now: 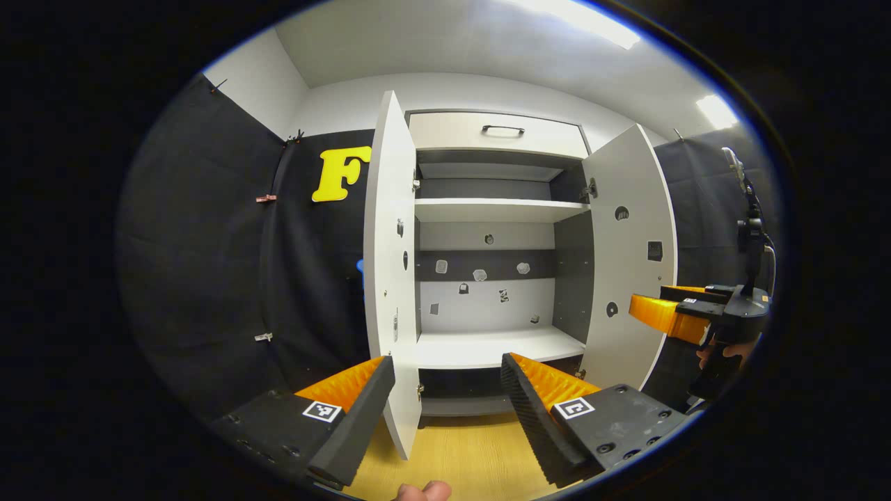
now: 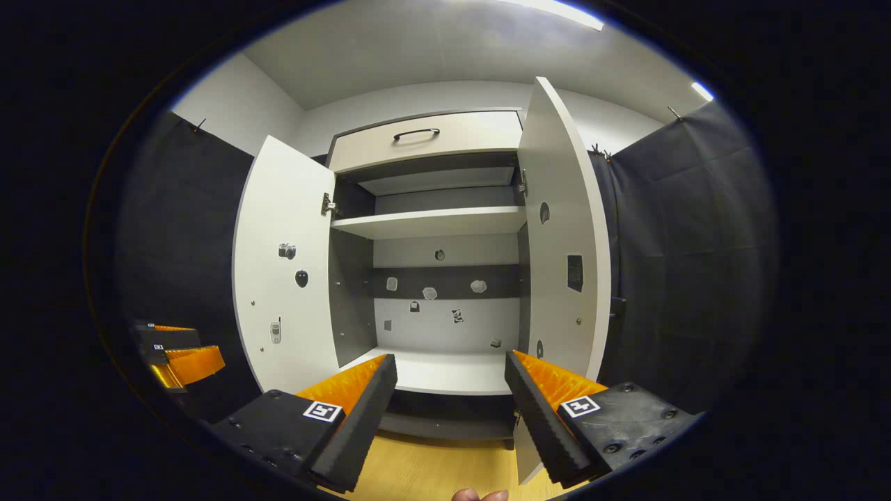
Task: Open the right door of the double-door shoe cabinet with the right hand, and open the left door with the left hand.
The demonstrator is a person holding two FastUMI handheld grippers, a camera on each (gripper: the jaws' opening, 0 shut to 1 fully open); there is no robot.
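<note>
Both tongs stand open and hold nothing. In the left gripper view the left tongs [image 1: 445, 400] have the free edge of the left door [image 1: 390, 278] just inside their left finger, near it but not pinched. The right tongs [image 1: 672, 313] hang farther off, beside the outer edge of the right door [image 1: 630, 264], with a hand under them. In the right gripper view the right tongs [image 2: 449, 403] face the cabinet, and the right door [image 2: 560, 243] hangs just above and beside their right finger, its lower corner dropping behind that finger. The left door [image 2: 282, 278] stands well to the other side, with the left tongs [image 2: 181, 358] low beside it.

The cabinet [image 1: 487, 209] stands on a wood floor [image 1: 459, 459] straight ahead, both doors swung wide and its shelves [image 1: 498, 209] bare apart from small stickers on the back panel. Judged from this, the task looks done or nearly so.

The doors are flat, stiff boards on hinges, likely light and free to swing, with smooth, somewhat slippery faces. No knob shows on either, so the free vertical edge is the place to pinch or hook, far from the hinge where least force is needed. The drawer [image 1: 498, 133] above has a bar handle [image 1: 502, 129] and is not part of the job.
</note>
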